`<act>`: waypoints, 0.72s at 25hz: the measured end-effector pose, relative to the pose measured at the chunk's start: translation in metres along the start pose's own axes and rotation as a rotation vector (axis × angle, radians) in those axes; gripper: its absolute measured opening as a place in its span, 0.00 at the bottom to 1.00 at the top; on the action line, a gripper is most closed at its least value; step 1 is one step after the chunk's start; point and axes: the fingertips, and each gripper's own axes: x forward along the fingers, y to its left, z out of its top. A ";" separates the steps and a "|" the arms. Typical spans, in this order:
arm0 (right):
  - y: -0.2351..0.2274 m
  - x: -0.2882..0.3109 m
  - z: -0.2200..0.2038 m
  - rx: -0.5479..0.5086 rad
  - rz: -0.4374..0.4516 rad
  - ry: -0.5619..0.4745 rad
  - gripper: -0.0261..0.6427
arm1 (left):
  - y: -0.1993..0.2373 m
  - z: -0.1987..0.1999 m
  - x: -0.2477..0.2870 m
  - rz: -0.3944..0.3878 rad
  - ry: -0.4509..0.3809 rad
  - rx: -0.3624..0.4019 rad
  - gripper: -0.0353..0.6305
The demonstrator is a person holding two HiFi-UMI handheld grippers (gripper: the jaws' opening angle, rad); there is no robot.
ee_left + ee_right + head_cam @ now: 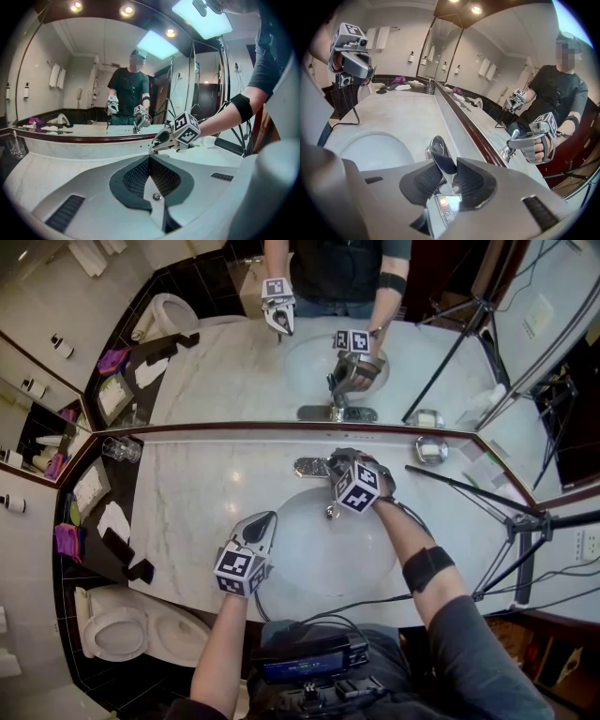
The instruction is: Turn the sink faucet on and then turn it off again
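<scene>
The chrome faucet [310, 467] stands at the back of the white sink basin [309, 549]. My right gripper [339, 467] reaches over it from the right. In the right gripper view the gripper [446, 172] is shut on the faucet's lever handle [439, 153], which stands up between the two dark pads. My left gripper [266, 519] hovers over the basin's left rim; its jaws [150, 157] are shut with nothing in them. I cannot tell whether water runs from the spout [331, 512].
A wall mirror [281, 381] runs behind the marble counter [187, 493]. A glass [120, 448] stands at the back left and a round chrome dish [431, 449] at the back right. A black tripod [511, 517] stands to the right, a toilet [117, 629] at the lower left.
</scene>
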 end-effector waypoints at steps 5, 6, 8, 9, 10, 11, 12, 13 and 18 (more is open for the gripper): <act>0.002 -0.003 -0.004 -0.025 -0.010 0.049 0.23 | 0.000 -0.001 0.000 0.003 -0.001 -0.005 0.05; 0.002 -0.004 -0.004 -0.030 -0.013 0.055 0.24 | -0.001 0.000 0.001 0.003 -0.002 -0.006 0.05; 0.004 -0.009 -0.005 -0.036 -0.019 0.060 0.24 | -0.002 0.000 0.002 0.001 -0.004 -0.007 0.05; 0.004 -0.012 -0.005 -0.035 -0.023 0.059 0.24 | -0.003 0.001 0.003 0.000 -0.005 -0.007 0.05; 0.005 -0.016 -0.006 -0.033 -0.026 0.057 0.24 | -0.003 0.001 0.004 -0.002 -0.006 -0.008 0.05; 0.006 -0.020 -0.006 -0.030 -0.030 0.055 0.24 | -0.004 0.001 0.005 -0.004 -0.007 -0.008 0.05; 0.006 -0.024 -0.007 -0.028 -0.033 0.054 0.24 | -0.005 0.001 0.006 -0.005 -0.008 -0.010 0.05; 0.007 -0.028 -0.009 -0.027 -0.037 0.053 0.24 | -0.005 0.002 0.006 -0.006 -0.009 -0.011 0.05; 0.007 -0.057 -0.018 0.016 -0.062 0.028 0.21 | -0.008 0.004 0.010 -0.012 -0.015 -0.021 0.05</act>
